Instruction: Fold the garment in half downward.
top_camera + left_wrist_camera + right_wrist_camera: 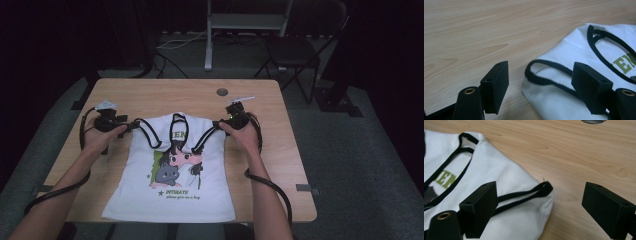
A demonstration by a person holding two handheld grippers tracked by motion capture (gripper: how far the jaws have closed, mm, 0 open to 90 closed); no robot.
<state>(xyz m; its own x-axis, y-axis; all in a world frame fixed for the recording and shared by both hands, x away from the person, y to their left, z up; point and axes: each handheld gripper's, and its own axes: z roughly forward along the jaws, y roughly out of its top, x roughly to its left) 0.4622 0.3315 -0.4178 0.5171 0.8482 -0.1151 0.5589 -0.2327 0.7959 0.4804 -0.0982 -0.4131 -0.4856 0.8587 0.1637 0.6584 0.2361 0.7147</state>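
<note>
I held both arms stretched forward over the wooden tabletop [150,92], forearms coming in low from the near edge, one hand at each shoulder of a white sleeveless shirt [172,192] lying flat and face up. My left hand [100,137] gripped the left gripper [134,123], its jaws pointing inward toward the shirt and standing well apart. In the left gripper view, the black-trimmed shoulder strap [541,75] lay between those jaws, on the wood, with neither pad touching it. My right hand [240,132] carried the right gripper [220,123] at the mirror position, jaws likewise spread wide. In the right gripper view, the other strap end [544,188] sat in the gap, nearer the jaw on that view's left, bare wood ahead of the other. The shirt's cartoon print [177,167] lay behind both grippers, toward me.
</note>
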